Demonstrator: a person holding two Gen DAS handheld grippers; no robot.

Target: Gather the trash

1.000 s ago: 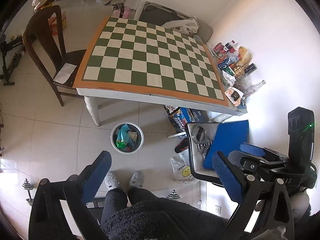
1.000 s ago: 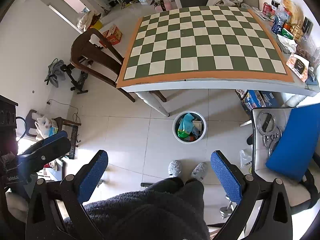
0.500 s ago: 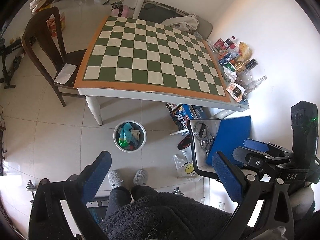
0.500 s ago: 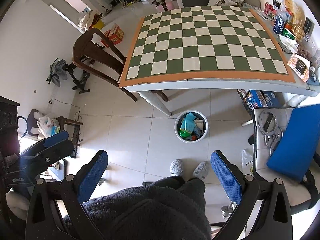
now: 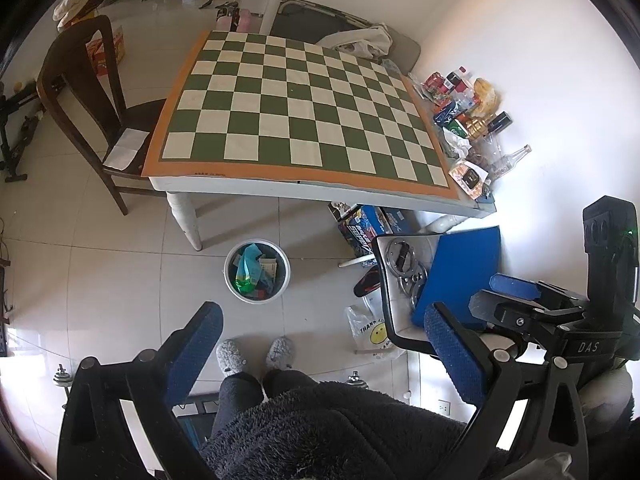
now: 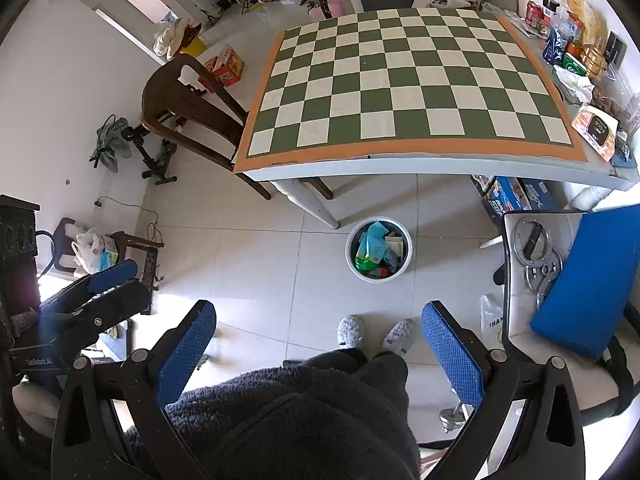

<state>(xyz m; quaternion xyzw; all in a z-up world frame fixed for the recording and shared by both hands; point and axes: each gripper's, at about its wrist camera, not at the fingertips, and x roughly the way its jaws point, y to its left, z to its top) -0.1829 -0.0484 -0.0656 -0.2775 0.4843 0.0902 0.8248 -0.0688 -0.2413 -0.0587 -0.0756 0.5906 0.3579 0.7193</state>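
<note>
A white trash bin [image 5: 257, 271] [image 6: 379, 248] stands on the tiled floor by the table's near leg, holding several wrappers, a teal one uppermost. The checkered table [image 5: 300, 116] [image 6: 404, 80] has its middle bare. Packets and bottles [image 5: 466, 120] [image 6: 576, 52] crowd its right edge. My left gripper [image 5: 320, 344] hangs open and holds nothing, high above the floor and near a person's slippers. My right gripper [image 6: 320, 340] is open too, with nothing in it, at the same height. Each gripper shows in the other's view, at its side.
A dark wooden chair [image 5: 92, 108] [image 6: 188, 100] stands at the table's left side. A white chair [image 5: 404, 280] [image 6: 540, 264] with a blue cushion and metal rings stands at the right. Boxes [image 5: 364, 228] and a plastic bag [image 5: 374, 332] lie on the floor there.
Both grippers have drifted slightly back and up, so the table and bin slid a little across the views. Both grippers stay open with nothing in them.
</note>
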